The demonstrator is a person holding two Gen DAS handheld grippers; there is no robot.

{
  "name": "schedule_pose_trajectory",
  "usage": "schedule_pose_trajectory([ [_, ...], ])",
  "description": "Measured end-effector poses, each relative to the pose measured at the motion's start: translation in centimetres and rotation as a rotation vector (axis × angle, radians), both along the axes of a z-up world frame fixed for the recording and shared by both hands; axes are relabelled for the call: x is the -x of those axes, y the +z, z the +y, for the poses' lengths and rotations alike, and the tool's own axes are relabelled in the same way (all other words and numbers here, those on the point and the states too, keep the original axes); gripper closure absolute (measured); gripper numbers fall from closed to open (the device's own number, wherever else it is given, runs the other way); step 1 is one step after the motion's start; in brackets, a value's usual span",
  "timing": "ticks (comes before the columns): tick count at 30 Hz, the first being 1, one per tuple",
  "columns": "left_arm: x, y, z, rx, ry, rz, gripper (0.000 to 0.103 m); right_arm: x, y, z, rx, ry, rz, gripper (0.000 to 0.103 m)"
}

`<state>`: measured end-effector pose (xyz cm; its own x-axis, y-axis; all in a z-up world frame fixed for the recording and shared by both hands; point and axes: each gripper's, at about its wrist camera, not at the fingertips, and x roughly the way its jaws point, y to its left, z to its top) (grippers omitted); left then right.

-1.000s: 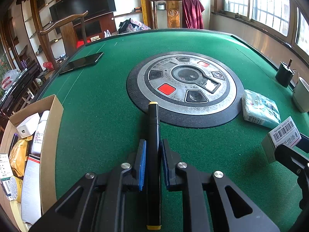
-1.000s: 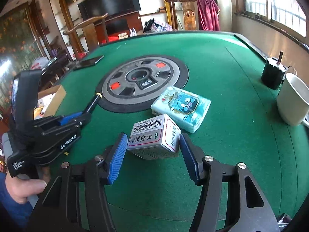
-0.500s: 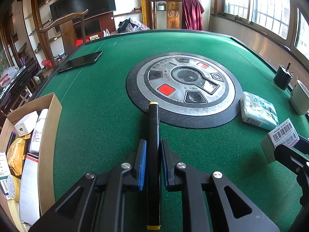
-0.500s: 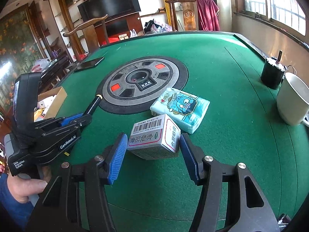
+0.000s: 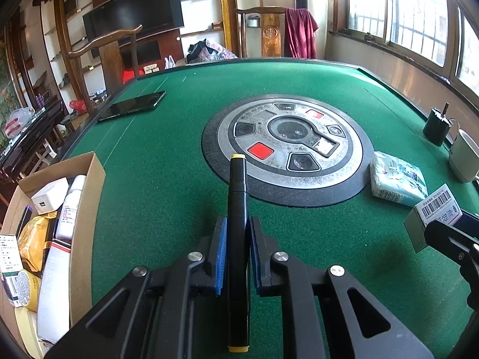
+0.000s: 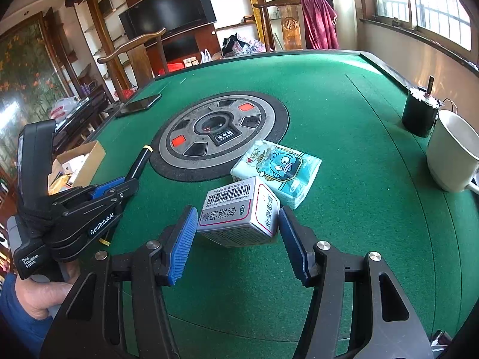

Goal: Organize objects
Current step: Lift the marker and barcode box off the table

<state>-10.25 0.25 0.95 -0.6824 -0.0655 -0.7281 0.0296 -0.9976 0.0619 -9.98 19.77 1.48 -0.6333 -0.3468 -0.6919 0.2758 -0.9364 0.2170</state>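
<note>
Black marker (image 5: 238, 224), yellow-capped: clamped in left gripper (image 5: 236, 240). Small white box (image 6: 239, 212): between right gripper (image 6: 238, 233) pads, contact unclear; tissue pack (image 6: 278, 169) just beyond.

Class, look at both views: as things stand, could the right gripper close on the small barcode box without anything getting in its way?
Probably yes. The right gripper already has its blue pads on either side of the small box, with nothing between. The tissue pack lies just behind the box, clear of the pads.

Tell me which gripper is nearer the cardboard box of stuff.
Left. The left gripper, shut on the marker, is beside the cardboard box; the right gripper brackets the barcode carton, farther away.
</note>
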Motion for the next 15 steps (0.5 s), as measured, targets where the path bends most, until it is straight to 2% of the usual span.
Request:
schedule_pose_trajectory([
  [15,-2.9,1.9,0.6,0.044,-0.015,0.111,0.089,-1.1,1.0,0.9,0.063,-0.026,0.040,0.047],
])
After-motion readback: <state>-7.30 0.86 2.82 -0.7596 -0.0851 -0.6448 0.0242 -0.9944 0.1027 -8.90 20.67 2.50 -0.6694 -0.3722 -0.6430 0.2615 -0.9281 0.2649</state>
